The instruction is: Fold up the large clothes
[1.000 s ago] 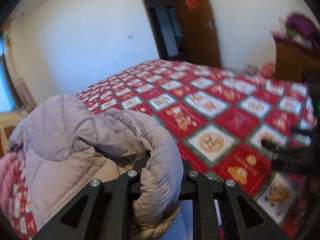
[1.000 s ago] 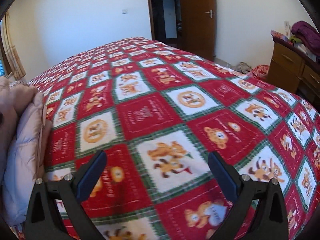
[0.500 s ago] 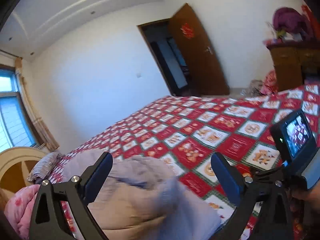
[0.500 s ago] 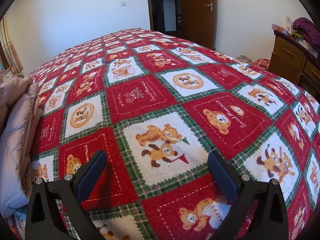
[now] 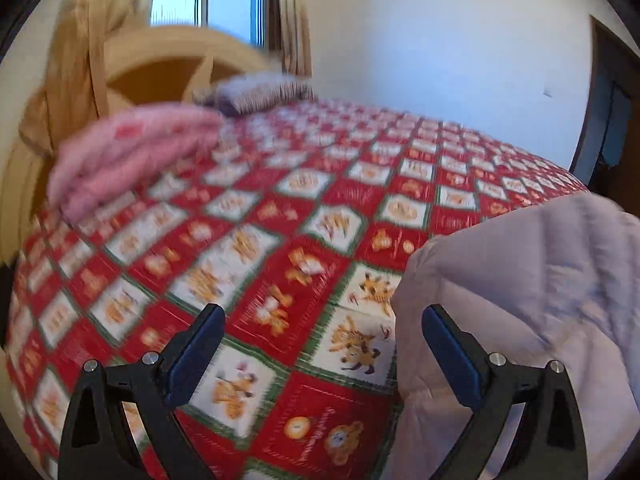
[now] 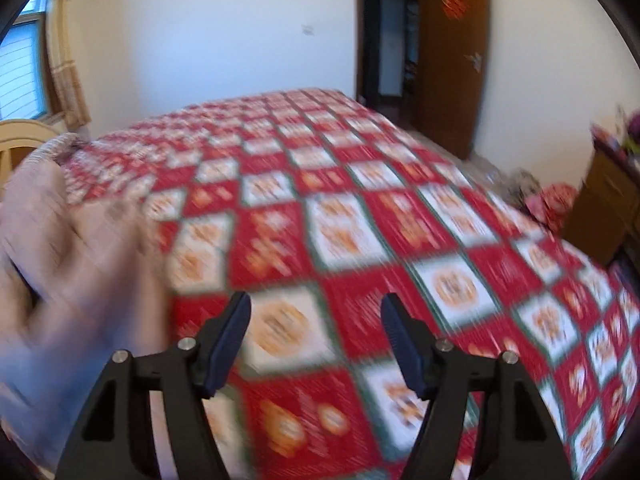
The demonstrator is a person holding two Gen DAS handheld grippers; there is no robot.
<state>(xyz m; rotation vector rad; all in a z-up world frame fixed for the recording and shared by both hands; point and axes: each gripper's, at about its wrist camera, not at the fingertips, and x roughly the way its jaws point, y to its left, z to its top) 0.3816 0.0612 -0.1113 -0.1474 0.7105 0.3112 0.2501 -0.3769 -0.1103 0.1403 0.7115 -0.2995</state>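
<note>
A pale pink quilted puffer jacket (image 5: pixel 532 292) lies bunched on the red patterned bedspread (image 5: pixel 280 216), at the right of the left wrist view. It also shows at the left of the right wrist view (image 6: pixel 64 264), blurred. My left gripper (image 5: pixel 322 332) is open and empty, just left of the jacket. My right gripper (image 6: pixel 315 320) is open and empty over the bedspread (image 6: pixel 360 216), to the right of the jacket.
A folded pink blanket (image 5: pixel 128 152) and a grey pillow (image 5: pixel 260 90) lie by the wooden headboard (image 5: pixel 160 64) under a window. An open brown door (image 6: pixel 452 56) and a wooden dresser (image 6: pixel 608 200) stand beyond the bed.
My left gripper opened and let go of the jacket, then swung left towards the headboard. My right gripper tilted up and its jaws narrowed a little; both views are motion-blurred.
</note>
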